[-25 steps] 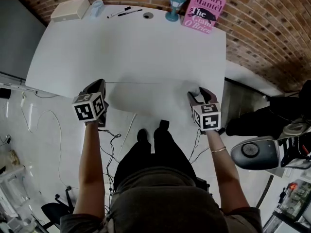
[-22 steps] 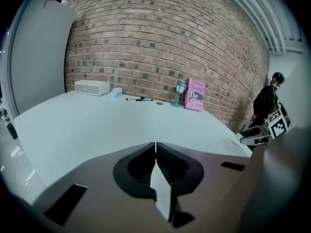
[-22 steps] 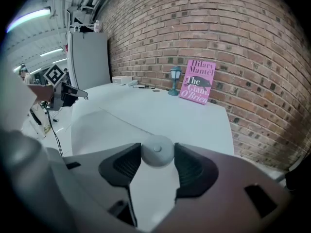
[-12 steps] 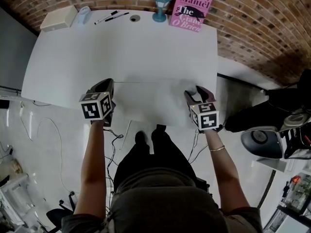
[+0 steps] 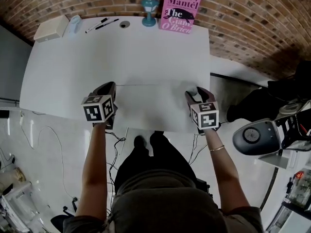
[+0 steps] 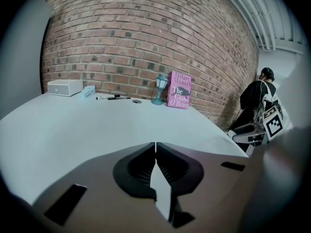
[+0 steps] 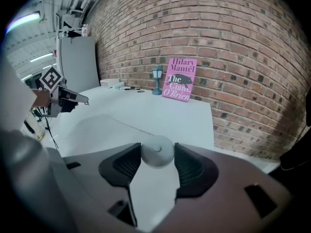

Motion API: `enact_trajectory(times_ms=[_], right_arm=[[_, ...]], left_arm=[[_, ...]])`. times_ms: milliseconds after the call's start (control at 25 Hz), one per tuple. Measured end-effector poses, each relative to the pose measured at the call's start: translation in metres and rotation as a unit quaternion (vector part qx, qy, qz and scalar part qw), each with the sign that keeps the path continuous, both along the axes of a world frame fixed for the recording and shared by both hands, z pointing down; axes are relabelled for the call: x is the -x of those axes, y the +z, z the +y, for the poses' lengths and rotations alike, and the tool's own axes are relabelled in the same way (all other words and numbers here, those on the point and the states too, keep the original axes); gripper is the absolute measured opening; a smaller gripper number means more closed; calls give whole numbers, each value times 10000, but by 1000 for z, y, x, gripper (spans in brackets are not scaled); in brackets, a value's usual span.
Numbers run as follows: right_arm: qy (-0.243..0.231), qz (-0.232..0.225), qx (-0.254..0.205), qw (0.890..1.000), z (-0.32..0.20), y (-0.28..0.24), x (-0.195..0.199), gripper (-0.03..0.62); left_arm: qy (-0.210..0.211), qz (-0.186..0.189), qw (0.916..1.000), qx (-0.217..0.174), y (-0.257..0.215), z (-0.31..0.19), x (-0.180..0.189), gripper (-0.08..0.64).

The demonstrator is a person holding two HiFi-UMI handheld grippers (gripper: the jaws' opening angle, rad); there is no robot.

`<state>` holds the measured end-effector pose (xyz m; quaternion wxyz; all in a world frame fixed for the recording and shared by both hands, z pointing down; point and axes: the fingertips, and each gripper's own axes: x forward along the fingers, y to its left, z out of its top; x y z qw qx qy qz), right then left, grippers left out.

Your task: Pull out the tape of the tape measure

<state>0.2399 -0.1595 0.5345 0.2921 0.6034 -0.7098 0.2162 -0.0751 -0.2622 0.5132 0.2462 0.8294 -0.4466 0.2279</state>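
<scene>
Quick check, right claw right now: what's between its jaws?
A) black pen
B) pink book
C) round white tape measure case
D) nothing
C: in the right gripper view the right claw is closed on the round white tape measure case, its thin tape running off to the left.

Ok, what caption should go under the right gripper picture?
Right hand-held gripper clamps a round white tape measure, its thin tape stretched across the table to the left hand-held gripper.
</scene>
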Motion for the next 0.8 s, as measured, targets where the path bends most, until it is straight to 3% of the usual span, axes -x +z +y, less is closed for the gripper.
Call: enact_trajectory(times_ms=[360,800], right_arm=[[314,12,47,9995,-12,8,-29,221],[521,-3,191,9985,-33,27,-44,221]], left_arm=[[154,-66,9998,108,9,-4,-32,26],[117,-243,9993,265,23,-18,-47,26]])
